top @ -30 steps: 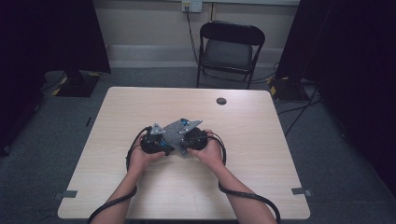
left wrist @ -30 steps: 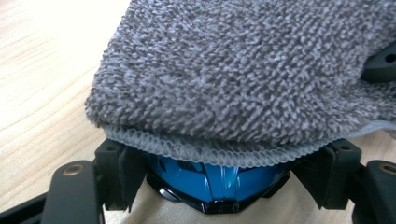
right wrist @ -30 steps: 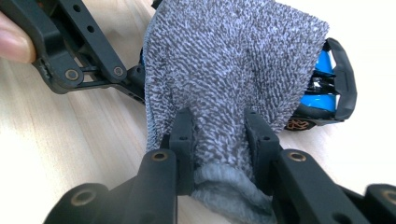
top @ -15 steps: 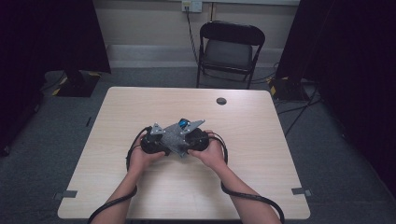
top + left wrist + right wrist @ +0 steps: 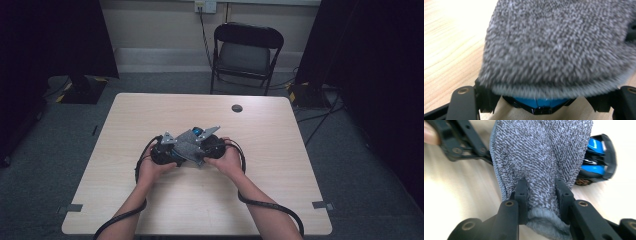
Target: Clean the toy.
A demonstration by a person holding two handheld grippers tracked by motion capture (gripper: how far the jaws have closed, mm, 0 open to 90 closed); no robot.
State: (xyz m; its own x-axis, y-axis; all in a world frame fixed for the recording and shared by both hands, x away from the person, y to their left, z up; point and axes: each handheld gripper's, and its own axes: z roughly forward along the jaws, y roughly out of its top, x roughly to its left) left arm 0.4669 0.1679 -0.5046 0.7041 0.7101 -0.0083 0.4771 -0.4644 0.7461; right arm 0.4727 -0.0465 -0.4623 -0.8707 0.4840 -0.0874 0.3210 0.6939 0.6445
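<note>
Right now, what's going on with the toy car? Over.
Right tongs shut on grey cloth. Left tongs hold blue toy car, cloth draped over it. Nothing blocking.

Both my grippers sat nose to nose at mid-table, so neither could push straight ahead: my left gripper (image 5: 172, 150) met my right gripper (image 5: 202, 145), with the grey cloth (image 5: 541, 155) and the blue toy car (image 5: 597, 157) wedged between them. Behind them, toward me, bare table (image 5: 200, 200) lay open. Outward of each gripper the wood was free too. Ahead and to the right, a small black disc (image 5: 237, 108) lay well apart.
</note>
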